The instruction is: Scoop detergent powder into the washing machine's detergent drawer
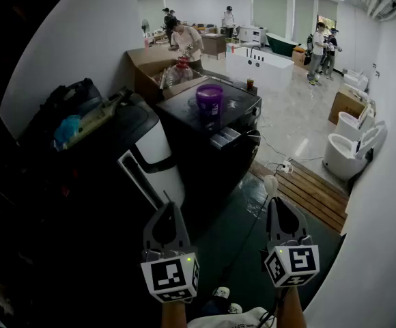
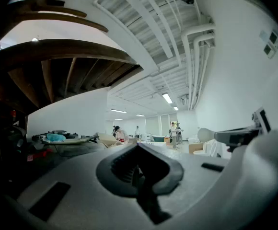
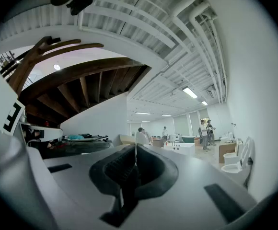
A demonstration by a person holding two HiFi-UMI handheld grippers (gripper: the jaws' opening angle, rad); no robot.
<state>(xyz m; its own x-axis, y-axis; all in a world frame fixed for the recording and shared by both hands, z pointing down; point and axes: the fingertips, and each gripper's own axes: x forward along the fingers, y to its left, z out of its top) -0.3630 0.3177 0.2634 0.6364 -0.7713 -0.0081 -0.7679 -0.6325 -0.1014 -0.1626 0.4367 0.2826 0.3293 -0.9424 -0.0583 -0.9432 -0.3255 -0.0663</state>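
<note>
Purple plastic bucket [image 1: 209,100] stands on top of a black washing machine [image 1: 199,157], well ahead of both grippers, and a grey detergent drawer [image 1: 224,137] juts from the machine's upper front. The right gripper [image 1: 274,199] is clenched on the thin handle of a white scoop [image 1: 271,183], whose rounded bowl sticks out past the jaw tips, apart from the machine. The left gripper [image 1: 166,209] has its jaws pressed together with nothing between them.

Purple bucket [image 1: 209,98]; black washing machine [image 1: 208,159]
</note>
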